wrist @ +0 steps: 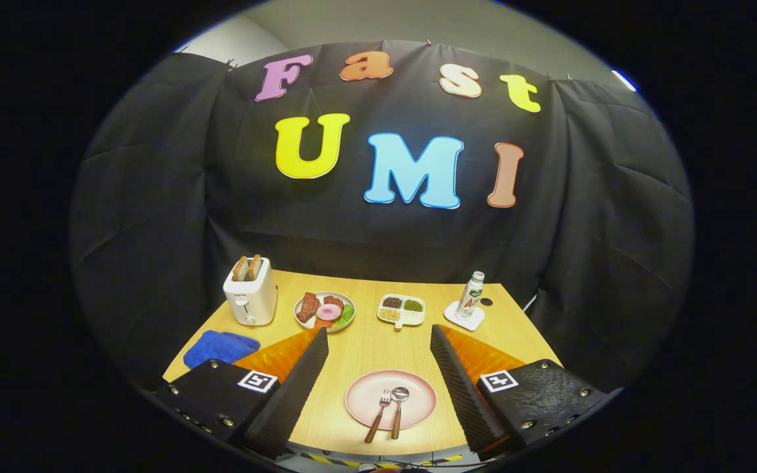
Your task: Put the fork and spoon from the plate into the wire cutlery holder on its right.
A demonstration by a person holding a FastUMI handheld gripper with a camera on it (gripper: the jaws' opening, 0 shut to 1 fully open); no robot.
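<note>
A: Where's the gripper (378, 341) at?

B: Fingers spread wide, nothing between them, held above the near edge of the light wooden table (365, 345). It isn't touching anything.

A: And the round pink plate (418, 401)?

B: Just below and between the two fingers, close to the table's near edge. The metal fork with a brown handle (379, 414) and the metal spoon with a brown handle (397, 410) both lie on it side by side, fork to the left, heads pointing away from the plate's near rim.

A: So nothing's been moved?

B: I'd judge nothing is done: both pieces remain to be picked up and carried over. I can't make out the wire holder to the plate's right.

A: What else is out there?

B: Well beyond the plate: a white toaster holding two bread slices (250, 297), a grey dish of play food (324, 310), a small white divided tray of beans (401, 309), a white bottle on a coaster (469, 297), and a blue cloth (221, 347) off to the plate's far left.
</note>
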